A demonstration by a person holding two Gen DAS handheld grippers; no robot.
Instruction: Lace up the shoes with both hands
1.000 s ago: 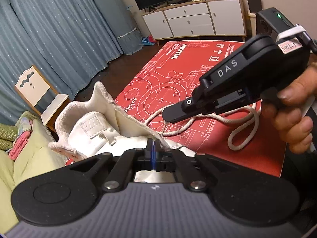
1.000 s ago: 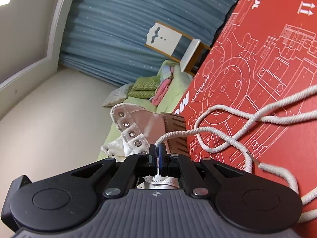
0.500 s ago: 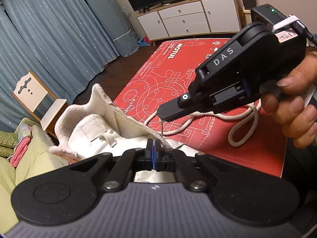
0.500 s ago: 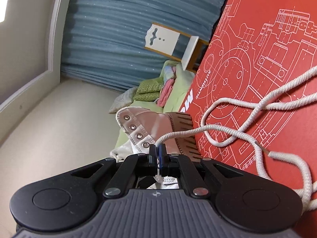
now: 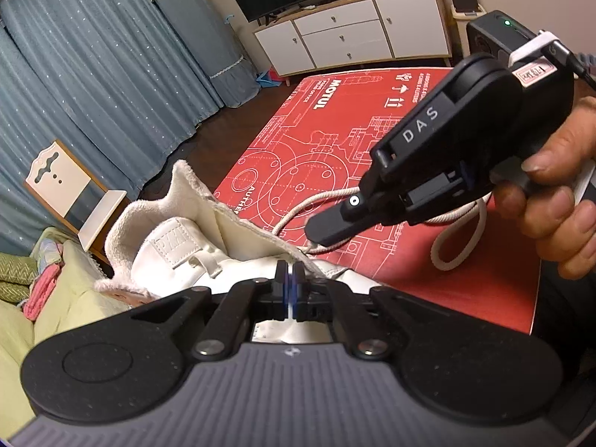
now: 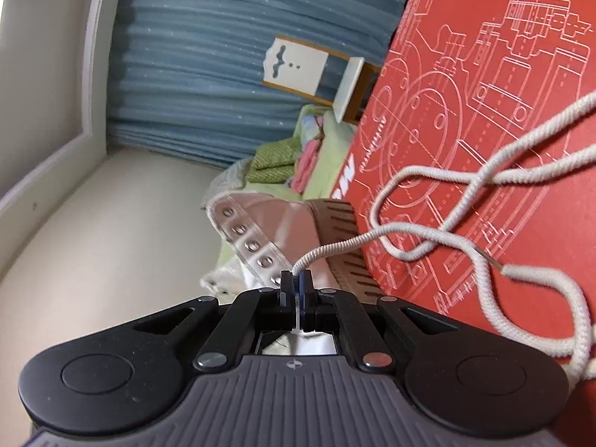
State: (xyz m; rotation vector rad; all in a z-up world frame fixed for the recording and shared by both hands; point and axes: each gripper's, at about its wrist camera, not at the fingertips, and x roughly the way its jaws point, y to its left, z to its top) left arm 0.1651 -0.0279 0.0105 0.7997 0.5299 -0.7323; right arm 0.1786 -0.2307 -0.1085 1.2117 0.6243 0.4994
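Observation:
A white high-top shoe (image 5: 178, 246) lies at the near left edge of a red printed board (image 5: 372, 119). My left gripper (image 5: 288, 279) is shut at the shoe's eyelet flap and seems to pinch its edge. A cream lace (image 5: 458, 238) loops over the board. My right gripper (image 5: 316, 232), held by a hand (image 5: 551, 205), hovers just above that flap. In the right wrist view the right gripper (image 6: 297, 279) is shut on the lace (image 6: 409, 231) close to one end. The shoe (image 6: 268, 219) with its row of metal eyelets (image 6: 253, 246) lies just beyond. The lace's other tip (image 6: 491, 260) rests on the board (image 6: 484, 111).
A white TV cabinet (image 5: 354, 37) stands behind the board, with blue curtains (image 5: 93, 74) along the left. A small white chair (image 5: 67, 186) and green bedding (image 5: 22, 316) with folded clothes lie to the left of the shoe.
The right gripper has rolled a little, so the red board stands steeper in its view. Both grippers stay shut where they were, and the shoe has not moved.

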